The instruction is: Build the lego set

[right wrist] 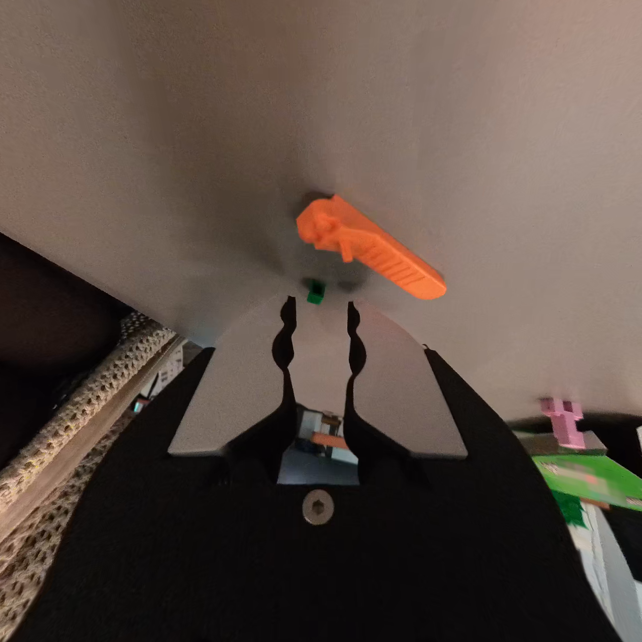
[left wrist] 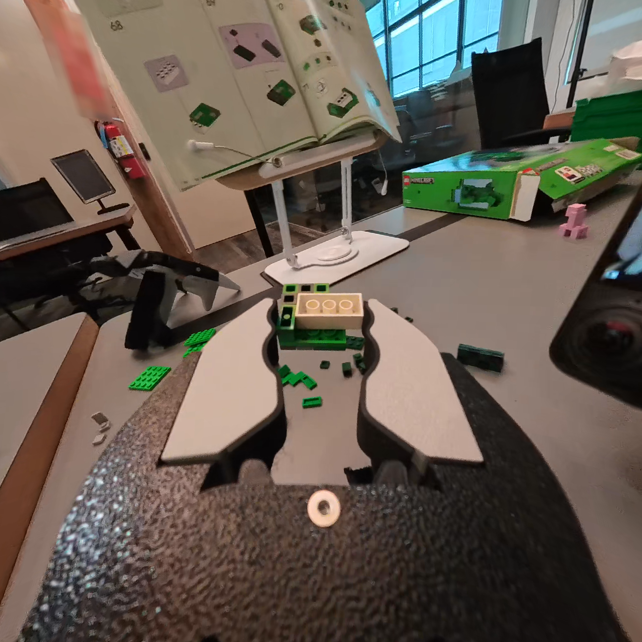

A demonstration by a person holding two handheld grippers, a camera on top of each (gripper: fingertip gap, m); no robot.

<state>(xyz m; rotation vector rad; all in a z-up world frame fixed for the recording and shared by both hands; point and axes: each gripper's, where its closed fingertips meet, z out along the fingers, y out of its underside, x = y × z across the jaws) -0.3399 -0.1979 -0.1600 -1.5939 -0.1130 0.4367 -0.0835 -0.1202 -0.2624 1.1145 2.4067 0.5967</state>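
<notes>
My left gripper (left wrist: 321,314) is shut on a small lego assembly (left wrist: 312,338) of green bricks. A white brick (left wrist: 330,311) on it shows its hollow underside to the camera. Loose small green pieces (left wrist: 298,378) lie on the grey table (left wrist: 451,285) below it. My right gripper (right wrist: 320,304) points down at the table (right wrist: 173,139), open and empty. A tiny green brick (right wrist: 316,293) lies just ahead of its tips, between them. An orange brick separator (right wrist: 371,248) lies just beyond it to the right. Part of the right gripper's body (left wrist: 608,330) shows at the right edge of the left wrist view.
An open instruction booklet (left wrist: 243,87) sits on a white stand (left wrist: 333,257) at the back. A green set box (left wrist: 486,187) and a pink figure (left wrist: 575,222) are at the back right. Green plates (left wrist: 149,377), a dark green brick (left wrist: 481,357) and a black-grey object (left wrist: 166,295) lie around. My hands' fingertips stand some 30 centimeters from each other.
</notes>
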